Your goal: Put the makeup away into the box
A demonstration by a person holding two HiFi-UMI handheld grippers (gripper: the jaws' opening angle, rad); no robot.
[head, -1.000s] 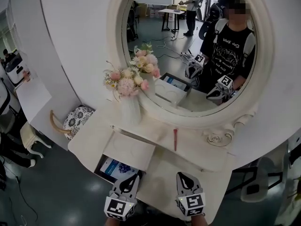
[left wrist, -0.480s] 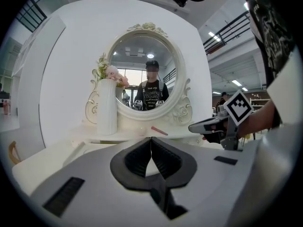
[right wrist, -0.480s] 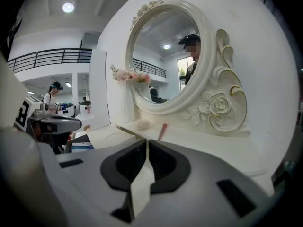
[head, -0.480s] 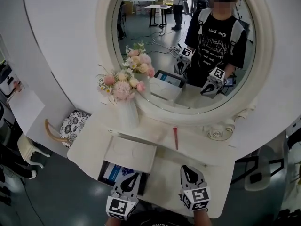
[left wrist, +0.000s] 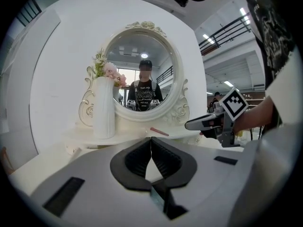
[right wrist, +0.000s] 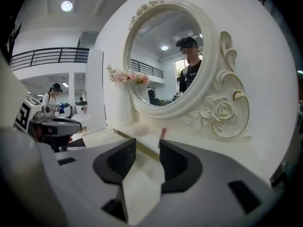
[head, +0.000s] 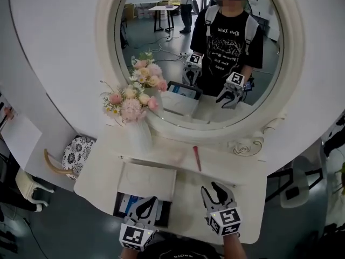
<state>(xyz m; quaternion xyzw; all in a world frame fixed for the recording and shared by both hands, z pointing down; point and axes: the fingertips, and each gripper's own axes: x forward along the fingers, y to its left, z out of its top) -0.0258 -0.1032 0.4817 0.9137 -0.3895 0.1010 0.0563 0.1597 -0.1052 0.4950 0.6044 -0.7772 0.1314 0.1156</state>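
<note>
Below the mirror (head: 161, 47), pink makeup stick (head: 196, 158) is lying | left gripper (head: 153, 199) is hovering clenched, empty | right gripper (head: 209, 188) is just opening, empty

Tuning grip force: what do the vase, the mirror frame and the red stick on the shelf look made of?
Vase: glazed white ceramic by the look, ribbed, soft sheen.
Mirror frame: moulded or carved, painted cream with gilt edging; resin or wood, cannot tell.
Red stick: slim, probably plastic; too small to be sure.

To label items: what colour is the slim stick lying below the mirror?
The stick is red, clearest in the head view.
</note>
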